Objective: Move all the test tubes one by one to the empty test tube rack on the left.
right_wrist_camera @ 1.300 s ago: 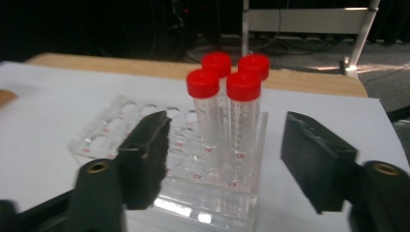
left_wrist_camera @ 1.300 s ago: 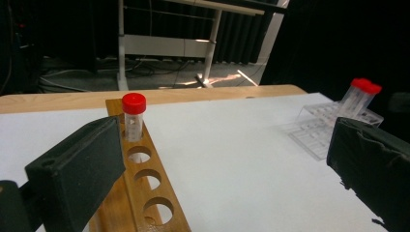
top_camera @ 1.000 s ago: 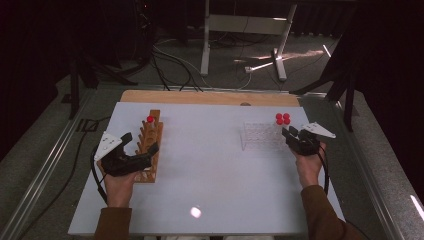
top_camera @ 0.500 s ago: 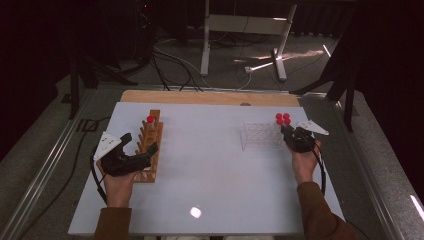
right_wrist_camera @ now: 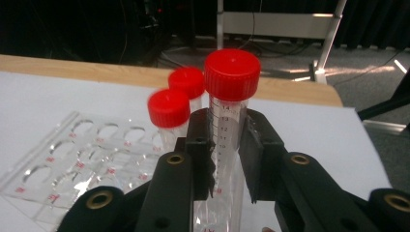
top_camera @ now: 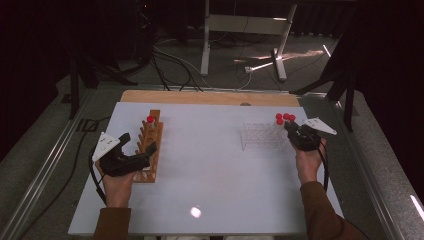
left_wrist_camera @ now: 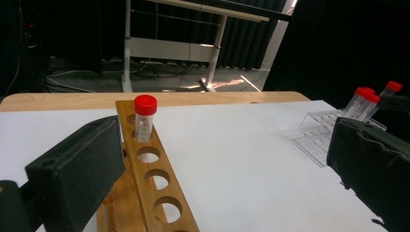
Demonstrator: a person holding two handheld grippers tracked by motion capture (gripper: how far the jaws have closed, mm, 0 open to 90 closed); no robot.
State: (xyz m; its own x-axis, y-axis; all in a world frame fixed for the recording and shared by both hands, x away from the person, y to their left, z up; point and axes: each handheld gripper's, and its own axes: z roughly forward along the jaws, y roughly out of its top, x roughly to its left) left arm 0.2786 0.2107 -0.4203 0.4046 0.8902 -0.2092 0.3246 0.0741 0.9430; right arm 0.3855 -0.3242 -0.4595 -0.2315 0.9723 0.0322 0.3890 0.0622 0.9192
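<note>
My right gripper point(right_wrist_camera: 226, 159) is shut on a clear tube with a red cap point(right_wrist_camera: 227, 121), pads pressed on both of its sides. The tube stands upright at the near right corner of a clear plastic rack point(right_wrist_camera: 72, 154). Two more red-capped tubes point(right_wrist_camera: 169, 113) stand just behind it. From above, the right gripper point(top_camera: 291, 129) sits at the rack's point(top_camera: 262, 136) right end. My left gripper point(left_wrist_camera: 222, 164) is open, its jaws wide on either side of a wooden rack point(left_wrist_camera: 154, 183). That rack holds one red-capped tube point(left_wrist_camera: 144, 118) near its far end.
A white board point(top_camera: 210, 170) covers the table, with a wooden strip point(top_camera: 210, 97) along its far edge. Metal rails run down both sides. Cables and a stand's legs point(top_camera: 240, 60) lie on the floor beyond the table.
The right gripper has edged slightly forward and left, up against the red-capped tubes. The left hand and gripper have kept still.
</note>
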